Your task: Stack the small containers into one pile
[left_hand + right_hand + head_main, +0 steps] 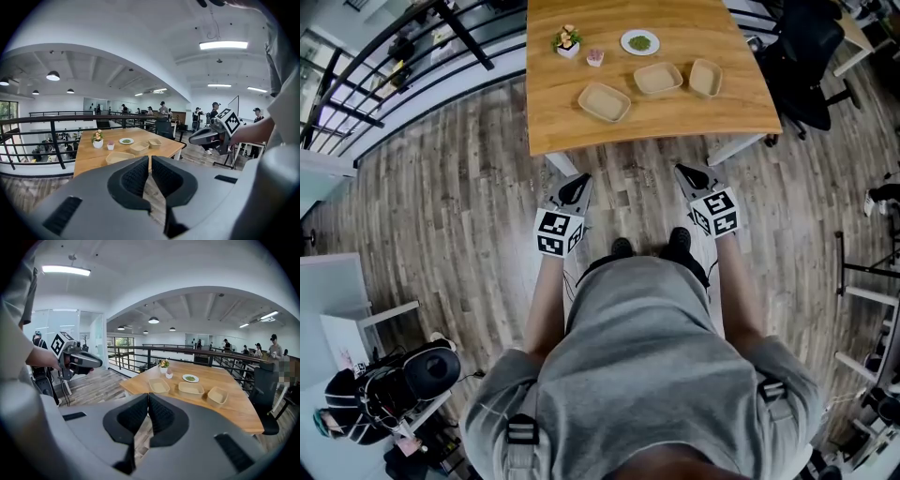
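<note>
Wooden tabletop is set with three separate containers; left gripper and right gripper, clenched empty, should be opened before approach.

Grey short-sleeved T-shirt, black-buckled shoulder straps and black shoes are worn. Black-and-white marker cubes are fixed on the dark grey left claw and right claw.

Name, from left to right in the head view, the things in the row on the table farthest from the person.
flower pot → small pink cup → white plate with something green on it
</note>
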Tool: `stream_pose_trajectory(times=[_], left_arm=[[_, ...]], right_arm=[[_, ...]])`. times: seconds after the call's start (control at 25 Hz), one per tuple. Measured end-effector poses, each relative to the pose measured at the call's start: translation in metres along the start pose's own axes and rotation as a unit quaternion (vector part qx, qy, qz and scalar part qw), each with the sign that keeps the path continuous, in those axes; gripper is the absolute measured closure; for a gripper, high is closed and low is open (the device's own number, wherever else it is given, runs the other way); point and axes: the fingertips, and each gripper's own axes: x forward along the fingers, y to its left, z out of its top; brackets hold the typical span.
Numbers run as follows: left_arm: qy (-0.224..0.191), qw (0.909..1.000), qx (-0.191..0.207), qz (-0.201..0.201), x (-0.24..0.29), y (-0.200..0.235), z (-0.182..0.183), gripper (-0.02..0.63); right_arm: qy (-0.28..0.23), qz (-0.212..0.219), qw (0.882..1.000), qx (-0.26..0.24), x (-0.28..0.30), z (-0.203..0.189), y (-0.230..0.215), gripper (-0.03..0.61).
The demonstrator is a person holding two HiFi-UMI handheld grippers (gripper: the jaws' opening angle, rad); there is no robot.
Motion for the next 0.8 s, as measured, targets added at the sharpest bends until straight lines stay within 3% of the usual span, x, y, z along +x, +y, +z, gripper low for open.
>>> stream_pose_trajectory(times=[0.32, 0.44, 0.8], left_arm=[[-0.006, 0.9999, -0.011, -0.004, -0.003, 0.008, 0.002, 0.579], [-0.004, 0.9998, -0.019, -0.005, -0.001, 0.012, -0.002, 0.518], [0.0, 0.9996, -0.023, -0.015, -0.002, 0.02, -0.009, 0.438]], right_arm=[[0.0, 0.003, 1.0, -0.014, 0.009, 0.003, 0.009, 0.521], [0.007, 0.009, 1.0, -0.013, 0.017, 0.002, 0.01, 0.494], [0.012, 0.026, 1.0, 0.001, 0.027, 0.002, 0.02, 0.397]])
